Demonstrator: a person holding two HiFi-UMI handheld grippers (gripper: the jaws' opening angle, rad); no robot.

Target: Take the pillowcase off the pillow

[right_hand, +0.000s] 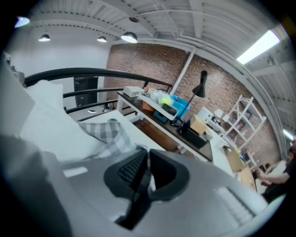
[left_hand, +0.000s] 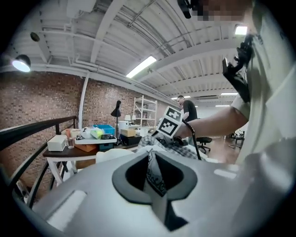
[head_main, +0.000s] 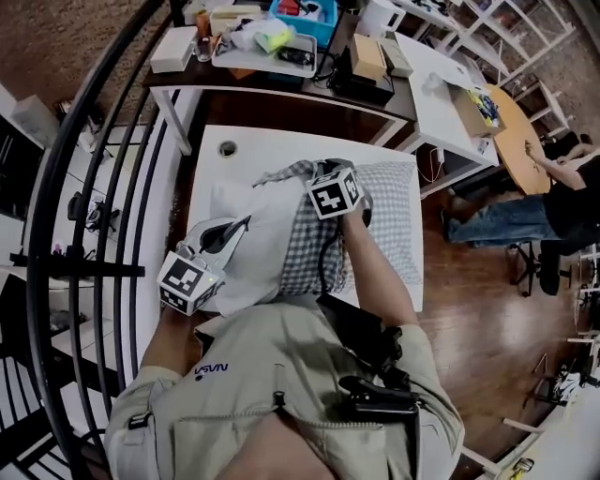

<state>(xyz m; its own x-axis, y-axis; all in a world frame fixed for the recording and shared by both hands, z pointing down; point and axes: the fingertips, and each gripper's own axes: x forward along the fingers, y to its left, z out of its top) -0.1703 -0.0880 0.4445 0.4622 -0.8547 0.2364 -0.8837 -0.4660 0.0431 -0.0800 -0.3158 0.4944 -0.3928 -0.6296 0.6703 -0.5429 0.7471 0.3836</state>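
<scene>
At my far left a black railing (head_main: 94,187) curves past the white counter (head_main: 281,141). My left gripper (head_main: 246,221) hovers over the near left part of the counter, above the bare white pillow (head_main: 248,258). Its jaws are pressed together on a strip of patterned cloth (left_hand: 154,172) that stands up between the pads; I cannot tell whether this strip belongs to the pillow or to its cover. The pillow lies across the middle of the counter, with its left half uncovered. The grey-and-white checked pillowcase (head_main: 394,211) is bunched over its right half and spreads flat toward the counter's right edge. My right gripper (right_hand: 145,172) sits on the bunched fold near the middle, and its jaws are closed tight on a pinch of that checked pillowcase, which shows between the pads. Behind the counter stands a cluttered desk (head_main: 281,89) carrying a blue bin (head_main: 305,19) and boxes. Further right, well apart from me, a seated person (head_main: 553,197) leans at a round wooden table (head_main: 516,141).
</scene>
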